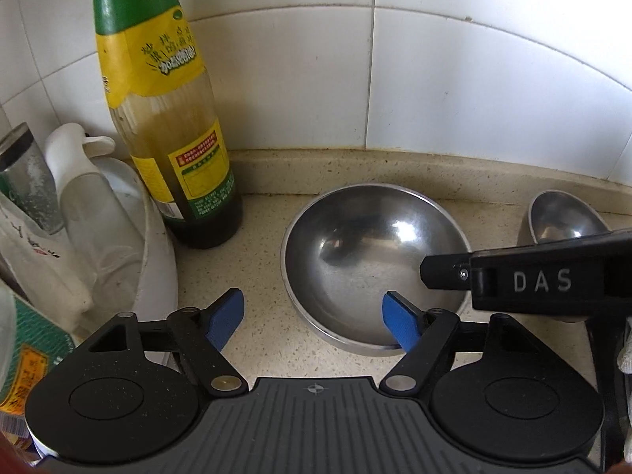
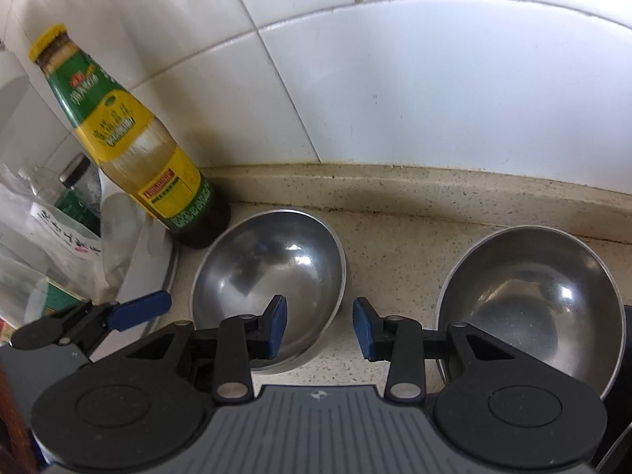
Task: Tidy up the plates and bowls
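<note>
The round stainless-steel bowl [image 1: 375, 264] sits upright on the speckled beige countertop [image 1: 260, 335], just right of the tall green-and-yellow labelled sauce bottle [image 1: 166, 118]. A second steel bowl [image 2: 529, 308] stands further right of that bottle, apart from the first. My left gripper [image 1: 314, 320] is spread wide and empty; its right blue pad overlaps the first bowl's near rim, though I cannot confirm contact. My right gripper [image 2: 319, 326] is likewise parted and holds nothing, poised above the bare counter between the two bowls. I judge the left gripper nearer the first bowl, which lies ahead and slightly right of it.
</note>
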Available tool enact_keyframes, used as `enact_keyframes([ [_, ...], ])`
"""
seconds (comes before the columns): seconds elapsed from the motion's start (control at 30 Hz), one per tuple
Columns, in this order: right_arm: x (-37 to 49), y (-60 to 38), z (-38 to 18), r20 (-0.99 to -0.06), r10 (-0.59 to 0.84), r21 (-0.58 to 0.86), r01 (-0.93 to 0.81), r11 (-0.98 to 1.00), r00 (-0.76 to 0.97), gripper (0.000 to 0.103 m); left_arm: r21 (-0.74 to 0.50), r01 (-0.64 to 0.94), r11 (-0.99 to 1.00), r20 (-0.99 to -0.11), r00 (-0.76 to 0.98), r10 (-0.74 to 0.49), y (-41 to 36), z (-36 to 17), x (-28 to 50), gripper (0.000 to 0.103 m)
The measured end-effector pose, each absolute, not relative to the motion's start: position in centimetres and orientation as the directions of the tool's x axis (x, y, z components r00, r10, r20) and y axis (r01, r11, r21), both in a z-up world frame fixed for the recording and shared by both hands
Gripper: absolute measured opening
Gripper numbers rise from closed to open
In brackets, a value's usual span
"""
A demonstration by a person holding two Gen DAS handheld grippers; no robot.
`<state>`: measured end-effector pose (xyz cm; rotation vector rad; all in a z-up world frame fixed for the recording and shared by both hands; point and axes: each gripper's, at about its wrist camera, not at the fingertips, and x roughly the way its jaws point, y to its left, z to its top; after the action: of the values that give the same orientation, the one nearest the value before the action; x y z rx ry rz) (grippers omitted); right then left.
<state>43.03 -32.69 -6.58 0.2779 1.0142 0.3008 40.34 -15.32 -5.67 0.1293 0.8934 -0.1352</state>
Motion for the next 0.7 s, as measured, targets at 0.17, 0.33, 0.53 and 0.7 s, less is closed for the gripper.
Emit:
enact_keyframes([
  [0.17,43.3,-32.0,-7.1,-0.791,0.367,0.343,-0.141,0.929,0.49,0.038,0.043,0.17,0.984,-0.797,0.601,-0.069,-15.0,-6.6,41.0,0.063],
  [0.33,43.4,-31.9,-7.5,-0.79,0.374,0.35,-0.143,0.926,0.486,0.036,0.045,0.185,0.982,-0.802,0.593,-0.075,-15.2,-7.1,41.4,0.052],
  [0.53,43.3,-31.9,-8.0,-0.791,0.388,0.37,-0.135,0.919,0.474,0.036,0.056,0.191,0.98,-0.803,0.592,-0.07,-15.5,-7.4,41.6,0.048],
  [0.7,43.1,-32.3,-7.9,-0.788,0.403,0.396,-0.118,0.911,0.467,0.035,0.047,0.198,0.979,-0.807,0.585,-0.079,-15.5,-7.4,41.4,0.049],
])
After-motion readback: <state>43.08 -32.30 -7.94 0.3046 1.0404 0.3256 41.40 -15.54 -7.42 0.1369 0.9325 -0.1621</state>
